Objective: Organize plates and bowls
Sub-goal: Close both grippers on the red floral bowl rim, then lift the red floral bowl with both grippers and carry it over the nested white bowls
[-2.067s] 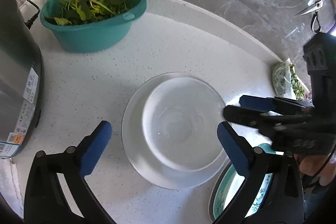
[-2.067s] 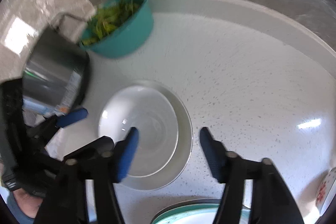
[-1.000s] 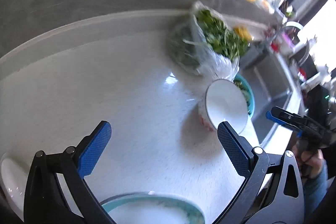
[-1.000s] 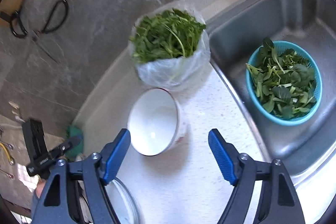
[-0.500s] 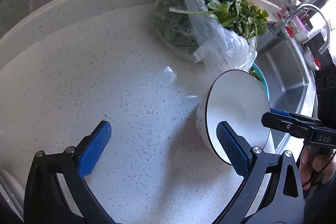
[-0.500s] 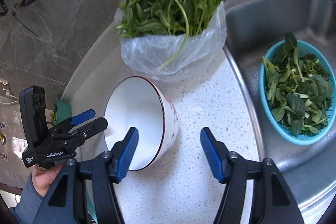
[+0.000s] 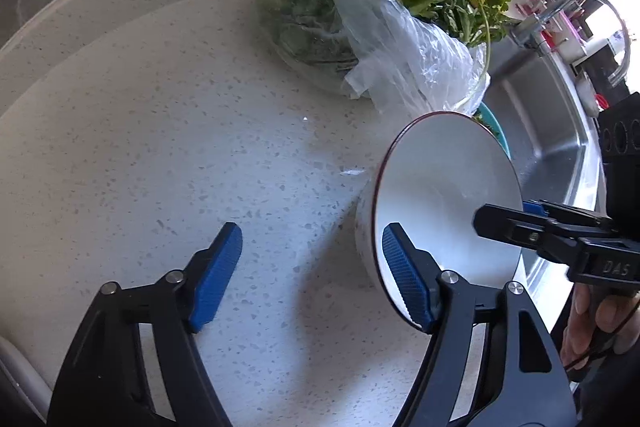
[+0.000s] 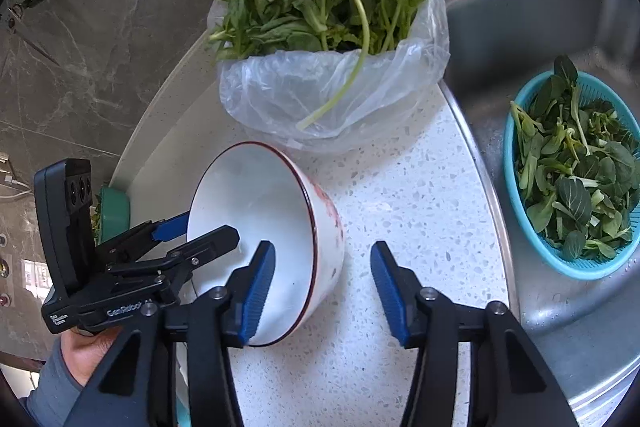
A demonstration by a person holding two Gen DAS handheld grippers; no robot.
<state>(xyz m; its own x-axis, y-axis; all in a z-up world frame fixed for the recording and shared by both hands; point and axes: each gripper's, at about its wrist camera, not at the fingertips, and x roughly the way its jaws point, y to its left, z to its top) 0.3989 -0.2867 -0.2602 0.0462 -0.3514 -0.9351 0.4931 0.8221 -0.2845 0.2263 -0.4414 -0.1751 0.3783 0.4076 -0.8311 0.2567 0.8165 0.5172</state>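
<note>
A white bowl (image 7: 444, 195) with a dark red rim and red marks outside stands on the speckled white counter; it also shows in the right wrist view (image 8: 260, 211). My left gripper (image 7: 312, 271) is open, its right finger over the bowl's near-left rim, its left finger over bare counter. My right gripper (image 8: 322, 287) is open and straddles the bowl's right wall, left finger inside the bowl, right finger outside. Both grippers meet at the bowl from opposite sides.
A plastic bag of leafy greens (image 8: 332, 39) stands just behind the bowl. A steel sink (image 8: 560, 39) lies to the right with a blue colander of greens (image 8: 576, 171) in it. A white plate's edge (image 7: 16, 367) shows at the lower left.
Both grippers swung away from the stacked plate and bowl by the teal basin and closed in on the red-rimmed bowl. Both jaws have narrowed a little.
</note>
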